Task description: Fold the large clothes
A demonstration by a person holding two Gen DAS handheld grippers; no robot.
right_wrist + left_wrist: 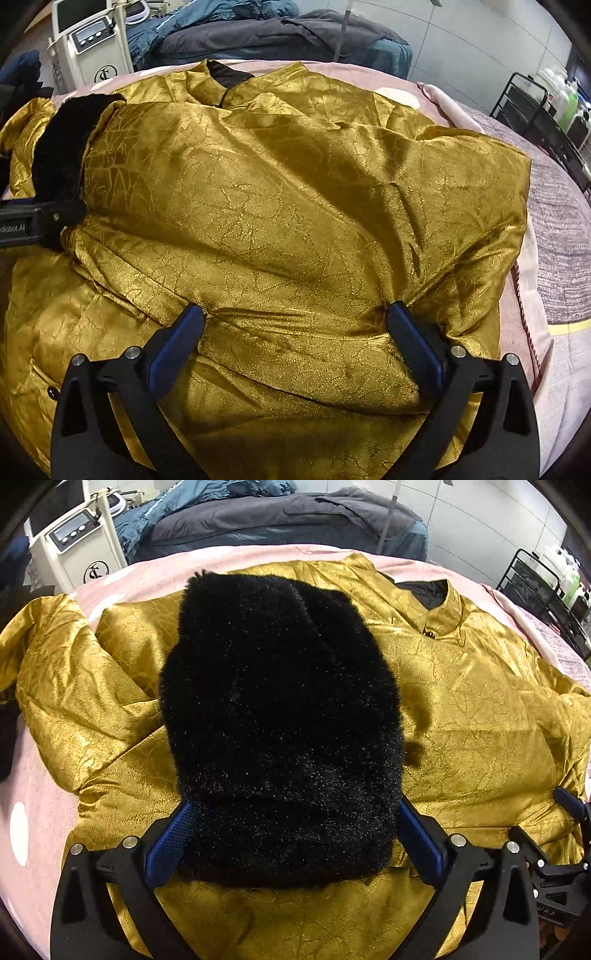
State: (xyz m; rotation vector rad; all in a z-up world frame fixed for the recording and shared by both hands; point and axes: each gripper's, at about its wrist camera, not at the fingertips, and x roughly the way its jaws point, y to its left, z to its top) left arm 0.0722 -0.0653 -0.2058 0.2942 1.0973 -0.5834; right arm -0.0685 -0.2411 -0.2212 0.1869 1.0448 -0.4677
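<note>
Bed covered by a pink sheet with white dots (40, 812), bearing a spread gold satin jacket (480, 720) with its black fur lining (280, 709) turned uppermost at one side.

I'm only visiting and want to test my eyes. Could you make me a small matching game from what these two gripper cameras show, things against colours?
Things:
1. jacket
2. fur lining
3. bed cover
4. gripper pads

Colours:
A. blue
B. pink with white dots
C. gold
D. black

Pairs: 1-C, 2-D, 3-B, 4-A
</note>
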